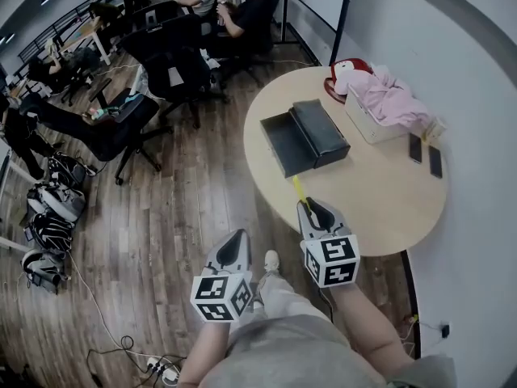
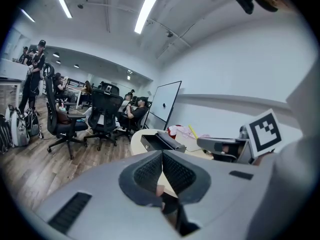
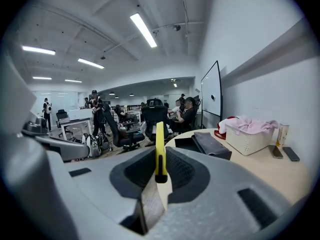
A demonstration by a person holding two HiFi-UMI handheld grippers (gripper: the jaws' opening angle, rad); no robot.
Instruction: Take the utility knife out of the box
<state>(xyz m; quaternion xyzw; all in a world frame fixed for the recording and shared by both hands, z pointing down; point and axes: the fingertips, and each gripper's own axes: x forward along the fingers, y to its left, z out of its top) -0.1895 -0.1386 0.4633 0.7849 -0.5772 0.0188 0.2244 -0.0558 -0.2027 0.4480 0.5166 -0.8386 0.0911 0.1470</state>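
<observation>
A yellow utility knife (image 1: 300, 191) sticks forward out of my right gripper (image 1: 310, 209), which is shut on its handle above the near edge of the round table (image 1: 388, 208). In the right gripper view the knife (image 3: 160, 151) stands upright between the pads. The dark box (image 1: 288, 145) lies open further back on the table, its lid (image 1: 321, 131) beside the tray on the right. My left gripper (image 1: 235, 242) hangs over the floor left of the table, shut with nothing in it; its pads (image 2: 173, 173) meet.
A white basket (image 1: 365, 123) with pink cloth, a red object (image 1: 333, 87) and two phones (image 1: 415, 148) lie on the table's far right. Office chairs (image 1: 174, 71) and seated people stand beyond. Bags (image 1: 50, 217) and cables lie on the wooden floor at left.
</observation>
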